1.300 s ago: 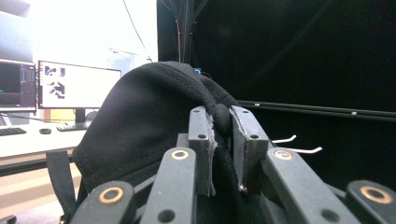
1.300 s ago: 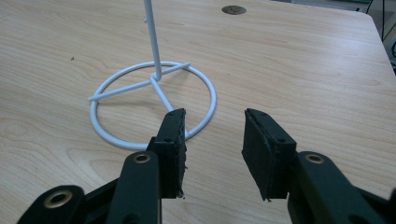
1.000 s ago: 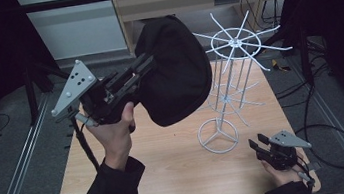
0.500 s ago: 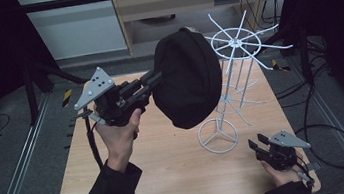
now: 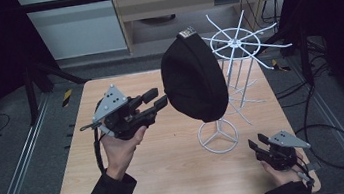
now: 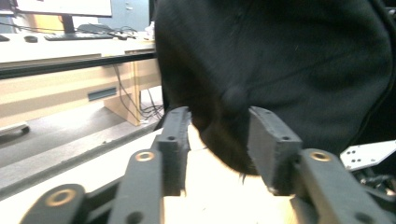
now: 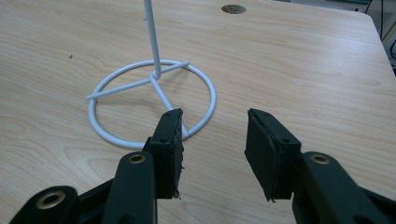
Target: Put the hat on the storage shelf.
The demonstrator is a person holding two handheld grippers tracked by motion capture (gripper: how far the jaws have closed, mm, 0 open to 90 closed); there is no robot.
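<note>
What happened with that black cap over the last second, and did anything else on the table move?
The left tongs carried the black cap rightward onto the white wire rack, then opened and pulled back to the left; the cap now hangs there, free of them. The right tongs stayed open, resting at the table's near right corner. The rack did not move.

**Wooden table with one wire stand**

A light wooden table with rounded corners stands on a grey floor. Right of its centre sits a white wire stand: a ring base with three spokes lies flat on the wood, and a thin post rises from the hub. In the right gripper view a small round dark spot marks the tabletop near the far edge.
</note>
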